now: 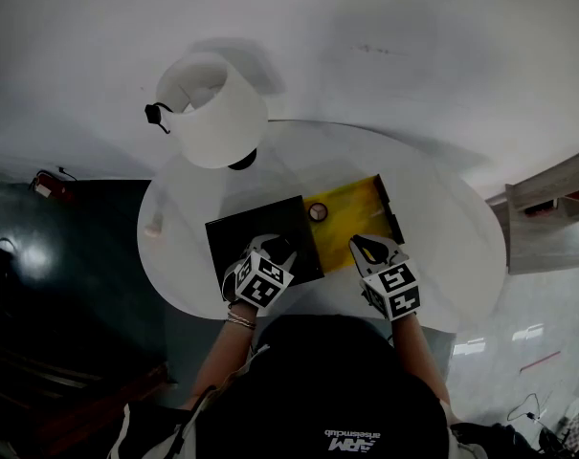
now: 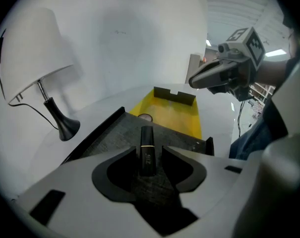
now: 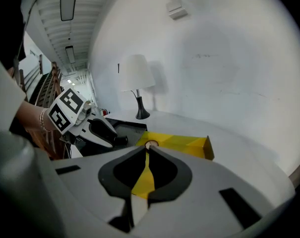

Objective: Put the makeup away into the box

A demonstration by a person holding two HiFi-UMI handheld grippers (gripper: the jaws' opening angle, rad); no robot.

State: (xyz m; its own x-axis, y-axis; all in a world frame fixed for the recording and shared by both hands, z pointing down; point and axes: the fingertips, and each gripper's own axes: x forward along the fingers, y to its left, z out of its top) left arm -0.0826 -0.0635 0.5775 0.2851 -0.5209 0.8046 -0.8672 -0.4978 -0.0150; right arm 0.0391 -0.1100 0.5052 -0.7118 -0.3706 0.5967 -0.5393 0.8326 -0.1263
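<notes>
A black lipstick tube (image 2: 147, 138) lies on the grey lining of the shallow black box (image 2: 105, 133), seen as a dark square (image 1: 241, 237) in the head view. My left gripper (image 2: 150, 151) is open around the tube's near end, and its pads stand clear of it. A yellow tray (image 1: 351, 208) adjoins the box on the right, with a small round compact (image 1: 318, 212) at its near-left corner. My right gripper (image 3: 148, 150) hovers over the yellow tray (image 3: 184, 144), shut with nothing between its jaws.
The box sits on a round white table (image 1: 442, 247). A white-shaded lamp (image 1: 215, 113) on a black base stands at the back left. A small pale object (image 1: 153, 226) lies near the table's left edge. A white wall rises behind.
</notes>
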